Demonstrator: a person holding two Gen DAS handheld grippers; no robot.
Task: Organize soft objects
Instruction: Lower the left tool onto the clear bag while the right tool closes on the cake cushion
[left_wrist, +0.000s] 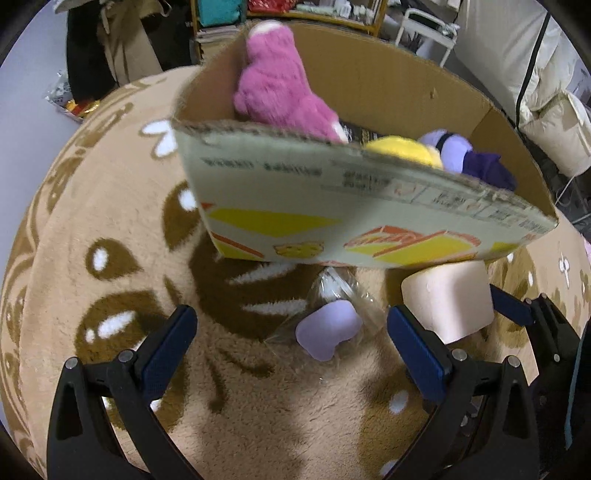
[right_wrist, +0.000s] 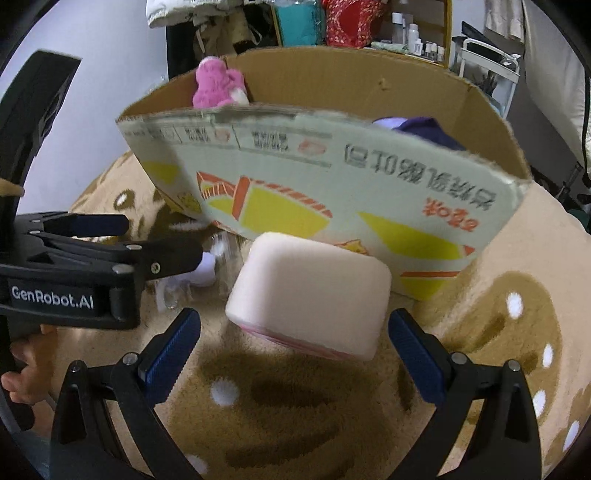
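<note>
Lower centre of the left wrist view, our left tongs (left_wrist: 291, 341) are spread wide with nothing between them, hanging over a small lilac soft piece in a clear wrapper (left_wrist: 328, 330) on the brown patterned rug (left_wrist: 92, 206). Lower centre of the right wrist view, our right tongs (right_wrist: 293, 350) are also spread, empty, lined up on the cream foam block (right_wrist: 310, 295), which sits tilted just in front of the cardboard box (right_wrist: 332, 199). We cannot tell if the pads touch the block yet; a gap shows on both sides.

Upper half of both views: the box already holds a pink plush (left_wrist: 273, 81), a yellow plush (left_wrist: 406, 147) and a purple plush (left_wrist: 465, 155). Two soft things are left outside, so we judge the job partly done.

Risks from here:
- The wrapper is slick and crinkly, so the left tongs may close on film only and the lilac piece slides out.
- The foam block is wide and squashy; a shallow or off-centre pinch could let it rotate or pop free on the lift.
- The two tongs work close together at centre left of the right view, so a collision is possible if both close in at once.
- The near wall of the box is high; a low carry could catch the rim and shove the box.
</note>
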